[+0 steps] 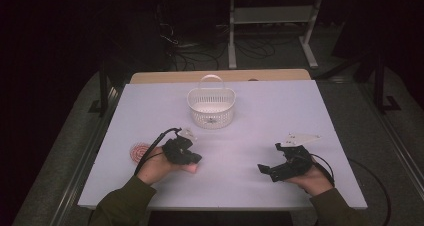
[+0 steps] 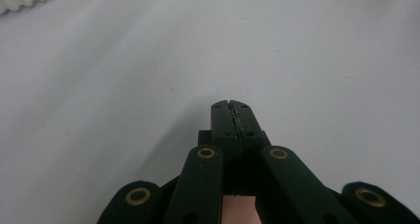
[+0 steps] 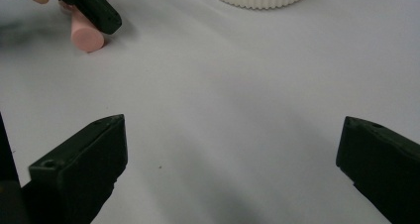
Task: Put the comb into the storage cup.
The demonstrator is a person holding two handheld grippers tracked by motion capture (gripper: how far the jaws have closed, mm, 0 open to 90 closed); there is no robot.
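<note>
The pink brush (image 1: 141,152) lies at the lower left of the high view on the white table (image 1: 260,116), its round bristled head left of the left gripper (image 1: 192,158), its pink handle end poking out beneath the black jaws. In the left gripper view those jaws meet tip to tip — clenched — with a sliver of pink behind them; whether they pinch the handle I cannot tell. The right gripper (image 1: 265,169), lower right, is released — jaws wide apart over bare table. The white basket (image 1: 211,106) stands at upper centre, well apart from both.
</note>
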